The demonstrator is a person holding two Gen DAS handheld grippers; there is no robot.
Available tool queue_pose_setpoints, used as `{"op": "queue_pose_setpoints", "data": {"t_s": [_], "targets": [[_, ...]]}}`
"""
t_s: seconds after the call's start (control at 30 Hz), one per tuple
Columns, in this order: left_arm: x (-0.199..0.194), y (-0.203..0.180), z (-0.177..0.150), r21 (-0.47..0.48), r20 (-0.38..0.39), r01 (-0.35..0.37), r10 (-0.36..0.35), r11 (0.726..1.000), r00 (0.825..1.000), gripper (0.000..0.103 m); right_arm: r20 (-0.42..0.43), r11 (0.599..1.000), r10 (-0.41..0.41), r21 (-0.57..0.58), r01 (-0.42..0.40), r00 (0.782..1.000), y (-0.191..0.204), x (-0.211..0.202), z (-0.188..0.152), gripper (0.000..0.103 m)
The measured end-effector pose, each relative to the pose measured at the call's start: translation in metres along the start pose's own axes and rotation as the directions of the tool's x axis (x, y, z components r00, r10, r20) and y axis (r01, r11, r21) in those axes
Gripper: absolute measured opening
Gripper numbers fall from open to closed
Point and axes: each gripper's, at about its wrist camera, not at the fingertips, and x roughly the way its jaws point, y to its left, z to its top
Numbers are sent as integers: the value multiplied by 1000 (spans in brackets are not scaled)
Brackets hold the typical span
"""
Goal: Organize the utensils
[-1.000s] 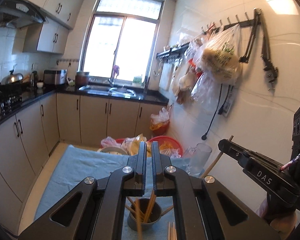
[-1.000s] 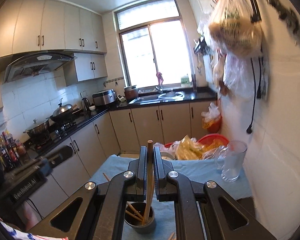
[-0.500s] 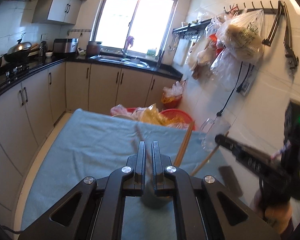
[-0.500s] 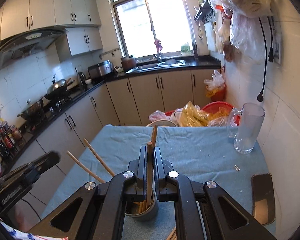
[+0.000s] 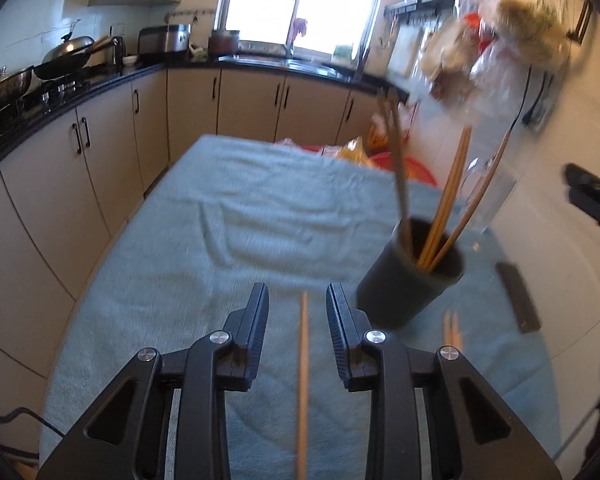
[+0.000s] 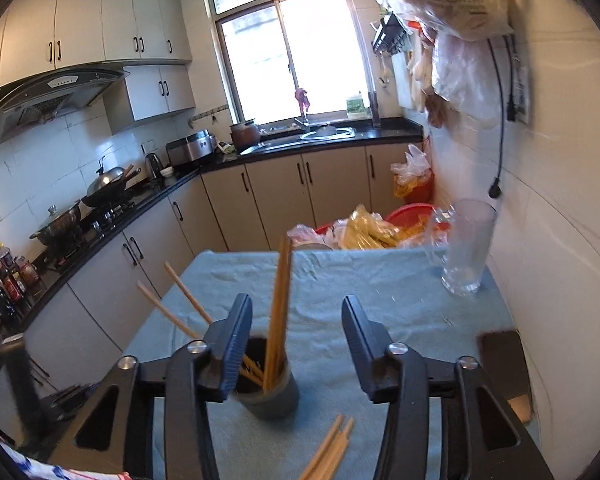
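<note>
- Our left tool [image 5: 298, 300] is spread open over the surface [image 5: 228, 240]; a single chopstick [image 5: 302, 380] lies between its jaws, and we cannot tell whether it touches them
- Our right tool [image 6: 296, 312] is open wide and grips nothing; the dark cup [image 6: 270, 392] stands below, chopsticks upright inside; loose chopsticks [image 6: 332, 452] lie just beside it

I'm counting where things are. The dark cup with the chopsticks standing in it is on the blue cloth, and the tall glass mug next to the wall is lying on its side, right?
Not quite. The glass mug stands upright by the wall, as the right wrist view shows. The dark cup with chopsticks does sit on the blue cloth.
</note>
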Motion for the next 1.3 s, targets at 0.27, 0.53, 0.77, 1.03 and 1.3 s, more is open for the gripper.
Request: {"op": "queue_pose_setpoints", "data": {"t_s": [0.27, 0.53, 0.77, 1.03, 1.3], "targets": [[54, -6, -29, 94, -162, -24, 39, 995, 986, 28, -269, 1000, 5, -6, -7, 963, -29, 25, -99, 35], [84, -13, -50, 181, -250, -42, 87, 982, 964, 28, -435, 1000, -3, -29, -11, 901, -32, 48, -172, 20], [84, -20, -53, 211, -246, -44, 96, 977, 965, 27, -442, 1000, -8, -25, -3, 897, -29, 55, -174, 19], [77, -21, -55, 167, -248, -42, 83, 985, 965, 7, -440, 998, -42, -52, 21, 897, -4, 56, -177, 9], [57, -22, -75, 47, -306, 43, -27, 998, 952, 7, -472, 999, -43, -11, 42, 881, -30, 40, -186, 2]]}}
